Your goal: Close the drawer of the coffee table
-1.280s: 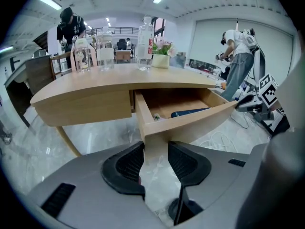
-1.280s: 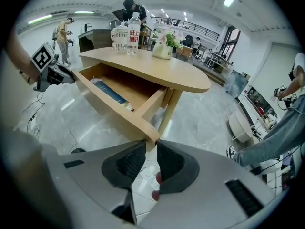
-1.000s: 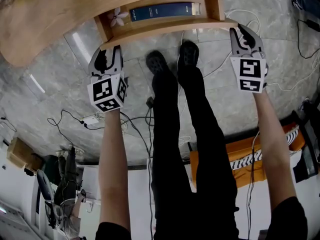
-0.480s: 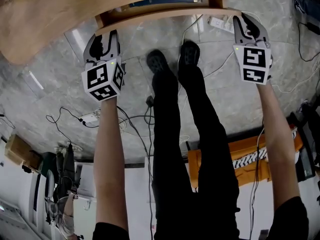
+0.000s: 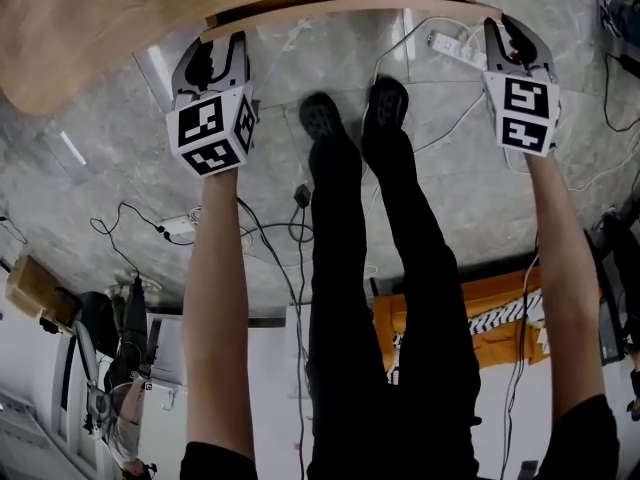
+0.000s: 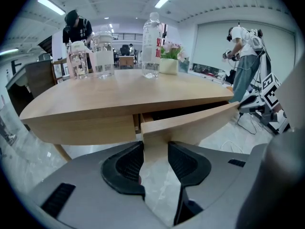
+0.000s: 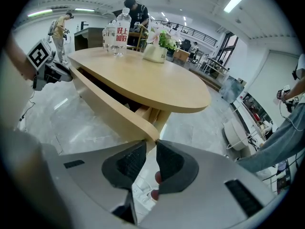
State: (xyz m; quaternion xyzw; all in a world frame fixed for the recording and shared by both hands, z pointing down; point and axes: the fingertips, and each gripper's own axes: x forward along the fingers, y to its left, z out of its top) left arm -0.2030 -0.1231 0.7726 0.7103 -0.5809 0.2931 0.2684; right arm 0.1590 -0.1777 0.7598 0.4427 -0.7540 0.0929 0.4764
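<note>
The coffee table's wooden top (image 5: 100, 18) fills the upper edge of the head view. Its curved drawer front (image 5: 350, 6) stands almost flush under the top, with only a narrow dark gap (image 6: 190, 109) showing. My left gripper (image 5: 213, 46) has the left end of the drawer front (image 6: 200, 120) between its pads (image 6: 127, 163), which press on the wood. My right gripper (image 5: 515, 30) is at the right end. Its jaws are closing, and the corner of the drawer front (image 7: 109, 106) is nipped between the fingertips (image 7: 136, 159).
Glasses and a water bottle (image 6: 152, 46) stand on the table with a flower pot (image 7: 156, 51). On the floor lie a power strip (image 5: 455, 48) and cables (image 5: 270, 238). The person's shoes (image 5: 322, 118) are between the grippers. Other people stand in the room beyond the table.
The drawer has slid in under the table top, and the blue book and flower inside it no longer show. Both grippers moved toward the table with it.
</note>
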